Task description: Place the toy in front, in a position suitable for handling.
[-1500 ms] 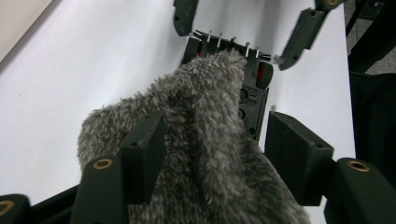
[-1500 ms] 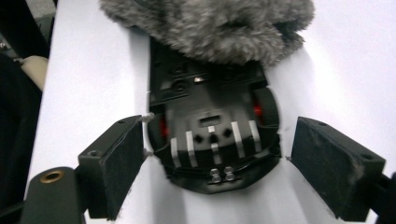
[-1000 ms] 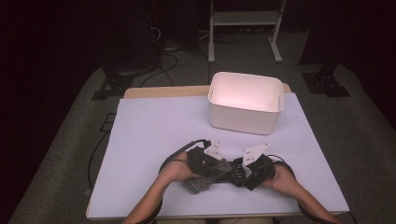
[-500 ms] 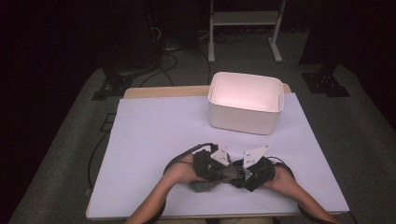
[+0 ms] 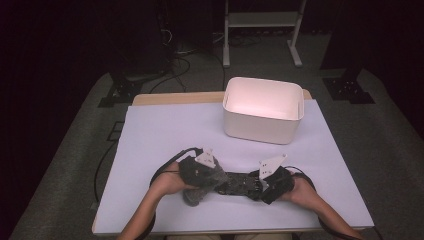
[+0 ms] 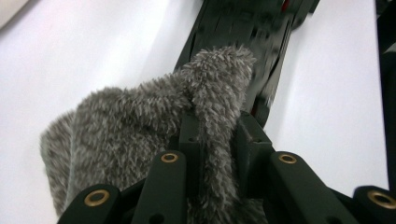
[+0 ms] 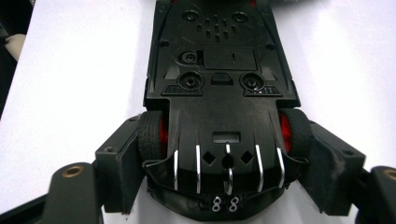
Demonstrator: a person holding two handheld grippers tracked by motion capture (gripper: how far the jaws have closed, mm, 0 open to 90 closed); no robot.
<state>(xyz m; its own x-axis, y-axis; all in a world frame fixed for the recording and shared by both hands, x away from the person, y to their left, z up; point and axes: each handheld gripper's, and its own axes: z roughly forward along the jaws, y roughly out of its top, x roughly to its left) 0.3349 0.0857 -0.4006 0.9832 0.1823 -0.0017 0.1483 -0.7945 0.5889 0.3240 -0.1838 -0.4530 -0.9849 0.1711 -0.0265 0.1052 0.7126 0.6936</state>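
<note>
White table [image 5: 165,130], black toy car [image 7: 219,84] upside down in wide right tongs [image 7: 229,158], left tongs [image 6: 219,140] pinching grey fuzzy cloth [image 6: 140,121]

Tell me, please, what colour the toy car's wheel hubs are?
Red, seen best in the right gripper view on the toy car.

A lab or recording studio: a bench [image 5: 165,130] under a pale sheet sits lit amid darkness, with cables [image 5: 172,65] on grey carpet and a metal stand [image 5: 260,22] behind.
</note>
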